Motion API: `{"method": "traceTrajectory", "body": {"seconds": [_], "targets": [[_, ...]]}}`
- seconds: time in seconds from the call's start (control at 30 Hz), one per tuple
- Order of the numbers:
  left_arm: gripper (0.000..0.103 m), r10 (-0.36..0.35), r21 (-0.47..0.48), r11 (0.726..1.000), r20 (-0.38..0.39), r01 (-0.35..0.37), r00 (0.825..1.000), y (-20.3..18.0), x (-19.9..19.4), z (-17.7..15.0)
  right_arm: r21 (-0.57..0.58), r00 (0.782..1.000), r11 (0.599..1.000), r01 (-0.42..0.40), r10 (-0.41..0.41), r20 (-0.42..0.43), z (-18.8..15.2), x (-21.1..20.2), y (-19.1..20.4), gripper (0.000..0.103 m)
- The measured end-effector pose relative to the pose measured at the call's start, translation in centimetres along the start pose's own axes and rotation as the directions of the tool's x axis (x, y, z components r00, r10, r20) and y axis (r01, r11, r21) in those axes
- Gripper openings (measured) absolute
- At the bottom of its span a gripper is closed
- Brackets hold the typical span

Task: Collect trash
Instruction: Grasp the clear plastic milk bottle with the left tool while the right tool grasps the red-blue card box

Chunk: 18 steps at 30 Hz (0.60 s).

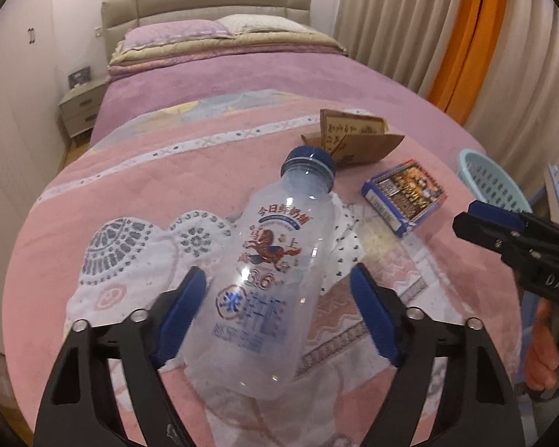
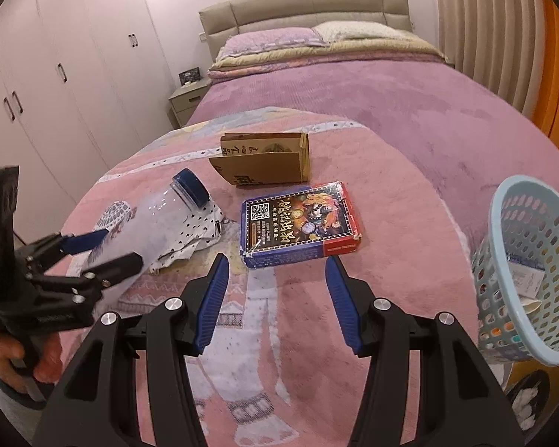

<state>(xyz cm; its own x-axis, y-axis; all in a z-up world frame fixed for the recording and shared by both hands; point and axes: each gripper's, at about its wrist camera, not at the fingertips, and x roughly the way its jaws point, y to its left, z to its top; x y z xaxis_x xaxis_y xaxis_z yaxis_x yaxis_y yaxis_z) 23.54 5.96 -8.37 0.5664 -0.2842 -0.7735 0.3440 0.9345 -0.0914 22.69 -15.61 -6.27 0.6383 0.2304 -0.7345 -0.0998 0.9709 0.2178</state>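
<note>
An empty clear plastic bottle [image 1: 268, 272] with a blue cap lies on the pink blanket between the fingers of my left gripper [image 1: 279, 290]. The jaws stand wide on either side of it and do not press it. It shows in the right wrist view too [image 2: 160, 219]. Under it lies a crumpled white spotted wrapper [image 1: 344, 238]. A blue and red card box [image 2: 298, 223] lies just ahead of my open, empty right gripper [image 2: 277, 273]. A flattened brown cardboard box [image 2: 268, 160] lies beyond it. A light blue trash basket [image 2: 533, 272] stands at the right.
The bed [image 2: 354, 93] with a purple cover and pillows stretches away behind. A nightstand [image 2: 188, 100] and white wardrobes [image 2: 56, 74] are at the left. Curtains [image 1: 447, 37] hang at the right.
</note>
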Motion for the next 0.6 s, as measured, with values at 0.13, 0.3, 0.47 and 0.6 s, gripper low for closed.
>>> {"method": "traceTrajectory", "body": {"seconds": [0.13,0.3,0.47,0.6], "targets": [[0.058,-0.028,-0.003,1.0,0.009,0.028,1.0,0.0,0.0,-0.5,0.063,0.999,0.998,-0.011,0.013,-0.04,0.6,1.1,-0.4,0.053],[0.056,-0.063,-0.059,0.996,0.073,0.067,0.995,1.1,-1.3,-1.1,0.164,0.997,0.986,-0.02,0.031,-0.065,1.2,2.3,-1.1,0.069],[0.056,-0.047,-0.144,0.987,0.155,0.07,0.987,3.3,-2.5,-1.6,0.303,0.995,0.953,-0.03,0.057,-0.079,1.9,4.0,-1.8,0.081],[0.056,-0.044,-0.204,0.975,0.194,0.085,0.98,4.8,-3.0,-1.7,0.388,0.994,0.921,-0.034,0.073,-0.087,2.4,5.1,-2.5,0.081]]}}
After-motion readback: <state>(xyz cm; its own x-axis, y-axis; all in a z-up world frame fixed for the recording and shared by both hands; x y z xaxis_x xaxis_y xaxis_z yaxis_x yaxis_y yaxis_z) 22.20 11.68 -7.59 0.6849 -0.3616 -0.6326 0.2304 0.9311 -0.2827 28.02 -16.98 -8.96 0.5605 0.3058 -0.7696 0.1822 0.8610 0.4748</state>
